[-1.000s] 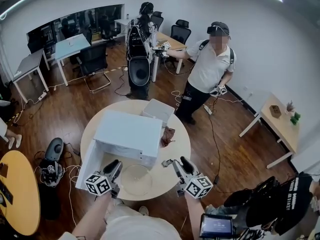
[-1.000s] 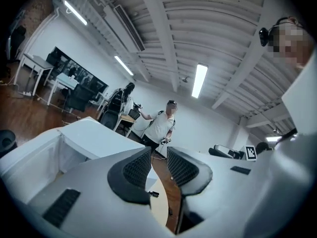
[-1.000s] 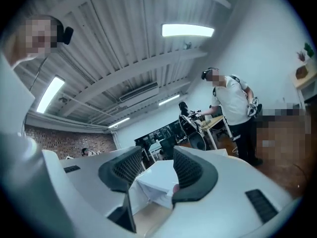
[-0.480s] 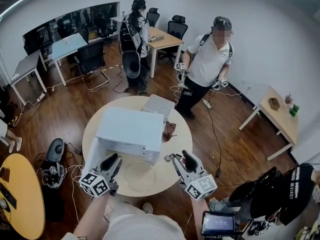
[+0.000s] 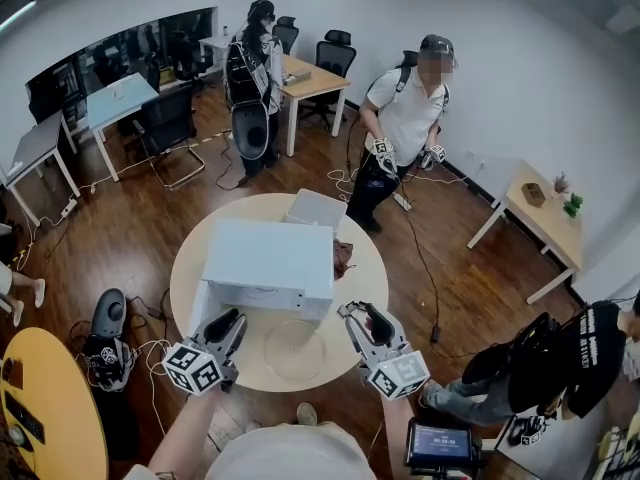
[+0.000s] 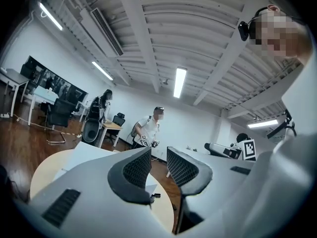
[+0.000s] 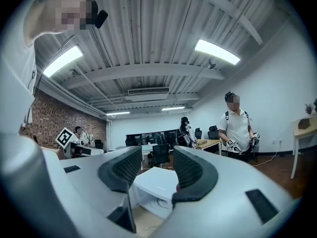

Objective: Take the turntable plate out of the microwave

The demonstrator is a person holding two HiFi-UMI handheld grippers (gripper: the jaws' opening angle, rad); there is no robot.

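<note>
Just in front of the microwave (image 5: 268, 258), the left tongs (image 5: 228, 321) and the right tongs (image 5: 362, 316) hang level, one to each side of its open front, both pointing toward it. The left pair's ribbed pads (image 6: 137, 168) stand a narrow way apart with only air between them. The right pair's pads (image 7: 187, 168) stand wider. What shows through their gap is the microwave itself, well beyond the tips, so neither pair is clamped on anything.

Between the two, and nearer the person than the microwave's front face, the turntable plate (image 5: 295, 348) lies flat on the round surface (image 5: 362, 273). It is clear glass (easy to miss against the pale wood). It appears to rest wholly outside the cavity, touching neither pair of tongs. At the microwave's front left corner the door (image 5: 203, 308) looks swung open toward the person, just beside the left tongs.

Judging by that, the main part of the job seems done: the plate is out and set down in front of the microwave, and both tongs are free of it. What might be left is small: shutting the door, if that counts. Whether a roller ring is inside the microwave I cannot tell from these views.

Behind the microwave sits a smaller white box (image 5: 318, 211), and against the microwave's right side lies a dark crumpled thing (image 5: 342, 260). Neither seems part of the task.
</note>
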